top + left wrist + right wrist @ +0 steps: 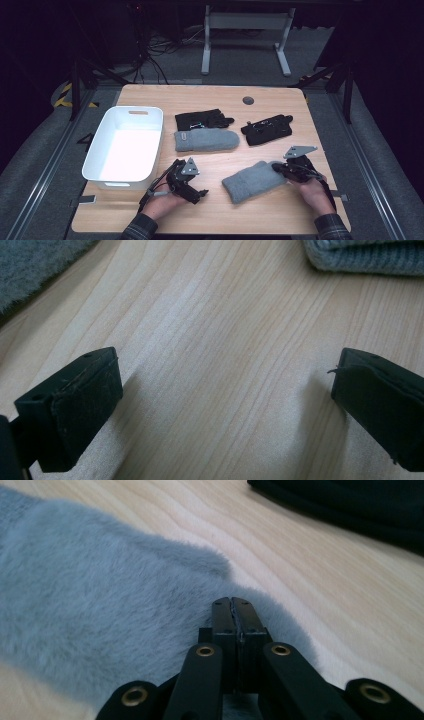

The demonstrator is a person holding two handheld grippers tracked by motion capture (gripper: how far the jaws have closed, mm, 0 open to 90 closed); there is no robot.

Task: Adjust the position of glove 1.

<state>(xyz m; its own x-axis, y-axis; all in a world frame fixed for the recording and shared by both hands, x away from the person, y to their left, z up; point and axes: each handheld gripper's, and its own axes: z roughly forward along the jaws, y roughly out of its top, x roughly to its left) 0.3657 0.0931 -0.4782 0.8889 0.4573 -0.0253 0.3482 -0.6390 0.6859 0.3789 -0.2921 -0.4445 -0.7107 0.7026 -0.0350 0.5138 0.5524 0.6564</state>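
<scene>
Right gripper view: right gripper (234, 602) clenched empty above soft, light, fuzzy grey fleece mitten (90, 600); best pinched at its edge.

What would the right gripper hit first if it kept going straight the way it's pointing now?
The fuzzy grey mitten. The right gripper, jaws shut, already sits over its edge and points across the fleece; whether it touches yet is unclear.
</scene>
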